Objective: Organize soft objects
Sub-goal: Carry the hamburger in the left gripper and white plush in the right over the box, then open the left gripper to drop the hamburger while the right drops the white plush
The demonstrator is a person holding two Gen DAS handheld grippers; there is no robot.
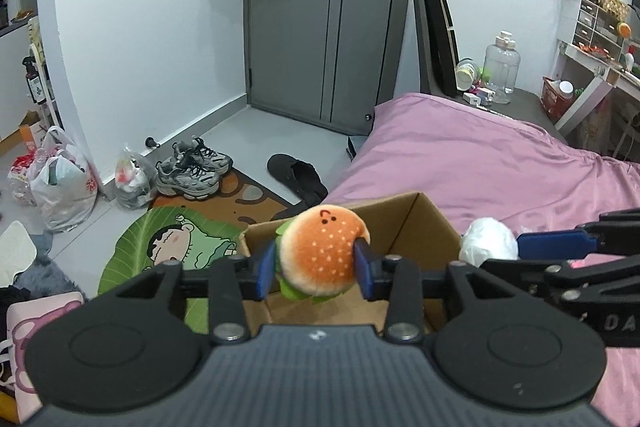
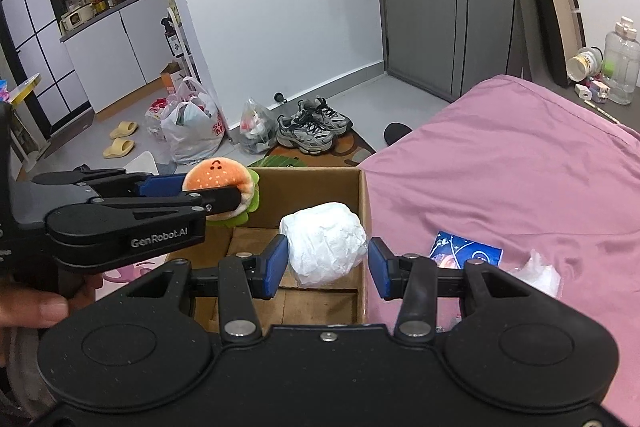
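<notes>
My left gripper point(image 1: 315, 269) is shut on a plush hamburger point(image 1: 320, 251) and holds it above the open cardboard box point(image 1: 432, 223) at the bed's edge. The hamburger also shows in the right wrist view point(image 2: 220, 183), held over the box's point(image 2: 362, 211) left side. My right gripper point(image 2: 328, 263) is open. A white crumpled soft bundle point(image 2: 326, 243) sits between its blue pads, with a gap on the right side, over the box. In the left wrist view the bundle point(image 1: 488, 239) is at the right gripper's tip.
A pink bed point(image 2: 500, 167) lies to the right, with a blue packet point(image 2: 466, 253) and a crumpled clear plastic bag point(image 2: 540, 271) on it. Sneakers point(image 1: 192, 167), plastic bags point(image 1: 64, 183) and a cartoon mat point(image 1: 172, 243) are on the floor to the left.
</notes>
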